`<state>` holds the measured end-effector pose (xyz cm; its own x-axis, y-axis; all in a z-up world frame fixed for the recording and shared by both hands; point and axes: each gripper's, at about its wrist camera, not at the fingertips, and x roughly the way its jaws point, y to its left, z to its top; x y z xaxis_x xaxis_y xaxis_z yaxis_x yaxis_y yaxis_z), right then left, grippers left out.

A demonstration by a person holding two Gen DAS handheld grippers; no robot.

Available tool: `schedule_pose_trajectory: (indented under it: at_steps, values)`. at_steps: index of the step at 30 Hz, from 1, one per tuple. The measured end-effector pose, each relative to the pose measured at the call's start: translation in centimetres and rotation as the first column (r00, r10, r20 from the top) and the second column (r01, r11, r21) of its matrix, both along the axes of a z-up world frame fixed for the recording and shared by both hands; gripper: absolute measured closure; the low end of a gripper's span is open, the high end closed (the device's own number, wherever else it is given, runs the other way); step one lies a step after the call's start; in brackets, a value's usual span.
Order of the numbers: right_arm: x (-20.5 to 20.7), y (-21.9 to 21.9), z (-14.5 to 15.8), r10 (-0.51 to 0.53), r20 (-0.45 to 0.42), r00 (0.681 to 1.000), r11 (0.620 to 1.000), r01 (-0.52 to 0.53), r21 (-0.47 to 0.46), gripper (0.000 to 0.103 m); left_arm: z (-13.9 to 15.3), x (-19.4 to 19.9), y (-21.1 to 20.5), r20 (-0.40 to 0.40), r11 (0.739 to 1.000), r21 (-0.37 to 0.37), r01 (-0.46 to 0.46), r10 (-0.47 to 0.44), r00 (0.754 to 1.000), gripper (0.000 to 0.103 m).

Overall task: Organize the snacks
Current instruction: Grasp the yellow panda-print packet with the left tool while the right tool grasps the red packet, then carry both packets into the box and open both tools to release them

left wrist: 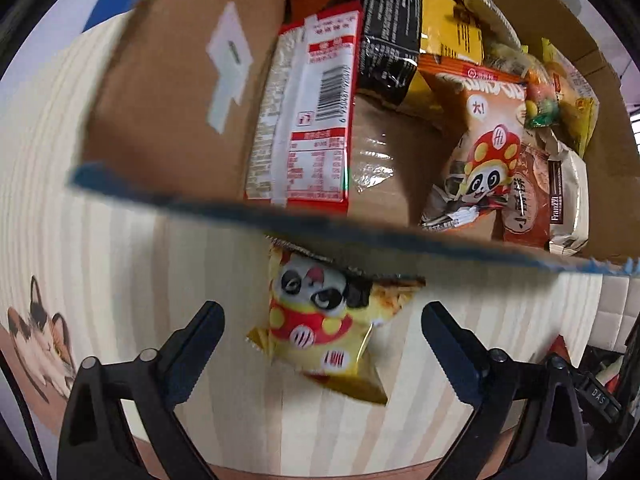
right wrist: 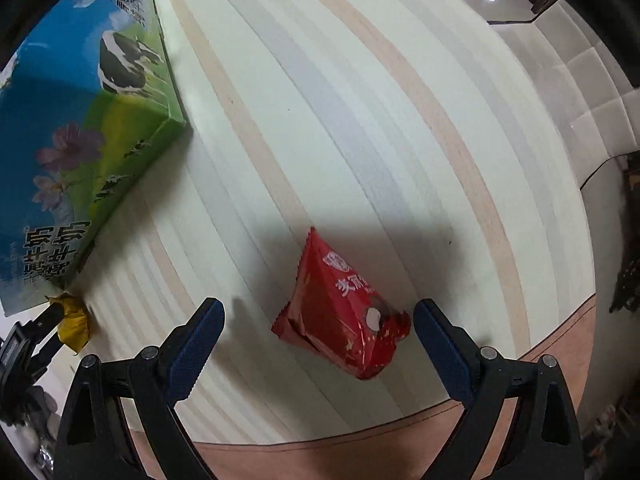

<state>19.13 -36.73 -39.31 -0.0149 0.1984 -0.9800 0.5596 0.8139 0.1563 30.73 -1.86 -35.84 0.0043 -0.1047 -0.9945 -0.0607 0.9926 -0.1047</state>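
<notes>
- Left gripper (left wrist: 322, 328): jaws spread wide, gripping nothing. Yellow panda snack packet (left wrist: 324, 328) sits between the fingers, clear of both pads, on the striped table (left wrist: 140, 280).
- Far end of that packet is tucked under the near, blue-edged flap of the cardboard box (left wrist: 168, 92).
- Cat print (left wrist: 40, 340) on the table at near left.
- Further out, inside the box: red-and-white packet (left wrist: 308, 120) on the left side, black packet (left wrist: 390, 36) and yellow packet (left wrist: 456, 28) behind it, orange panda packet (left wrist: 480, 148) right of centre, brown-and-white packet (left wrist: 548, 204) at far right.
- Right gripper (right wrist: 318, 328): also wide open, nothing held. Red snack packet (right wrist: 344, 312) lies flat on the table (right wrist: 360, 120) between the fingers, nearer the right finger; contact can't be judged.
- Near left in the right wrist view: the other gripper's finger next to a yellow packet corner (right wrist: 74, 322).
- Far left: box exterior (right wrist: 76, 136), blue-green print with a cow, standing on the table, well apart from the red packet.
</notes>
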Motion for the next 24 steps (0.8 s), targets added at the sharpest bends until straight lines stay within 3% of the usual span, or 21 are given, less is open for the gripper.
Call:
schedule_pose_trajectory:
  at_steps: [2,3,4,5,7,16,24]
  values:
    - [0.1,0.1,0.1,-0.003,0.002,1.0,1.0,0.003,-0.012,0.009,-0.2,0.0,-0.2,0.003,1.0,0.013,0.014,-0.014,1.0,0.023]
    - [0.1,0.2,0.3,0.001,0.003,1.0,1.0,-0.001,-0.023,0.012,-0.3,0.0,-0.3,0.002,0.999,0.02,0.025,-0.025,1.0,0.042]
    - [0.8,0.8,0.3,0.017,0.003,1.0,0.999,-0.017,-0.039,0.016,-0.5,-0.2,-0.5,-0.005,0.999,0.038,0.039,-0.039,0.999,0.047]
    - [1.0,1.0,0.5,0.032,0.003,0.999,0.998,-0.032,-0.056,0.02,-0.4,-0.3,-0.7,0.004,0.998,0.047,0.047,-0.047,0.999,0.048]
    - [1.1,1.5,1.1,0.053,0.018,0.998,0.995,-0.051,-0.091,0.045,-0.2,-1.0,-1.1,0.011,0.996,0.061,0.065,-0.066,0.998,0.049]
    - [-0.2,3.7,1.8,0.088,0.049,0.995,0.995,-0.085,-0.049,0.049,0.7,-7.2,-2.2,0.0,0.996,0.047,0.079,-0.079,0.997,0.05]
    - [-2.3,8.5,3.2,0.192,0.071,0.979,0.981,-0.192,-0.001,0.049,1.7,-13.9,-5.5,0.016,0.984,0.094,0.153,-0.155,0.988,0.05]
